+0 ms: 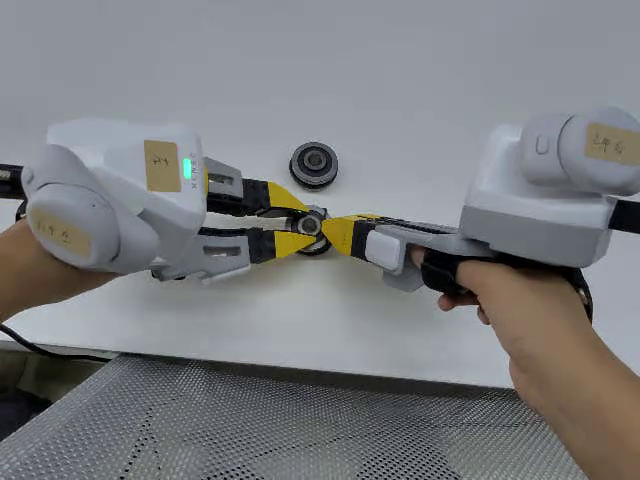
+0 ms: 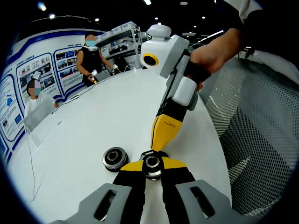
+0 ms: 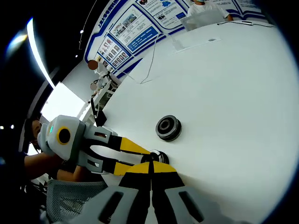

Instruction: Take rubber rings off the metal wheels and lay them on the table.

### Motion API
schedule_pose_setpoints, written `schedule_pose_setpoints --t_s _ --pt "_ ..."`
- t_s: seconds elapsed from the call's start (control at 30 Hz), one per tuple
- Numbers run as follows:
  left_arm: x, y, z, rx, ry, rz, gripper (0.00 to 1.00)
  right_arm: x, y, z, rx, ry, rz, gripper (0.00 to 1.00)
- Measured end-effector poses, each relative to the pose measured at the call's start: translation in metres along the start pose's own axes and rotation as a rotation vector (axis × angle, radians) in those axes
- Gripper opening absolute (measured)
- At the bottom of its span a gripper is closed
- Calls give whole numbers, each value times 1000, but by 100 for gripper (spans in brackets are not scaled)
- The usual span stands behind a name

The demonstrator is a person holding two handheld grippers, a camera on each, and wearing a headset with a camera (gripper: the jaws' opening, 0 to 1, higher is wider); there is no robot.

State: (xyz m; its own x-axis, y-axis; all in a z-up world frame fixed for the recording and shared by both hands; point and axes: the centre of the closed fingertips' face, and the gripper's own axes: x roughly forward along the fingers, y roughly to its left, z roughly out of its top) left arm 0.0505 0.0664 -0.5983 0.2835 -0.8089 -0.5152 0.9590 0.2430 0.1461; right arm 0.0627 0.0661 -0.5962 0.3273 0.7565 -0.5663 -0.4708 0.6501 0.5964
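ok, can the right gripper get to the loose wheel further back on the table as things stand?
Likely yes: the loose wheel lies just beyond on bare table, nothing between. But the right gripper is shut at the held wheel that the left gripper clamps, so it must leave that first.

The table (image 1: 420,90) is smooth white with a soft sheen. The wheel (image 1: 314,164) — bright glossy metal at the hub, with a matt black rubber ring (image 1: 296,166) round it. The fingers (image 1: 288,196) are matt yellow and black plastic; the mesh (image 1: 250,420) looks rough and grey.
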Motion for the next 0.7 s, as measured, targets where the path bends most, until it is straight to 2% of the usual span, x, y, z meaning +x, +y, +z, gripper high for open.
schedule_pose_setpoints --t_s 0.47,0.7 --pt "0 -1 1 12 -5 3 12 -1 5 1 -111 12 -16 0" --pt "-1 -2 1 16 -9 8 12 0 9 3 -135 4 -14 0"
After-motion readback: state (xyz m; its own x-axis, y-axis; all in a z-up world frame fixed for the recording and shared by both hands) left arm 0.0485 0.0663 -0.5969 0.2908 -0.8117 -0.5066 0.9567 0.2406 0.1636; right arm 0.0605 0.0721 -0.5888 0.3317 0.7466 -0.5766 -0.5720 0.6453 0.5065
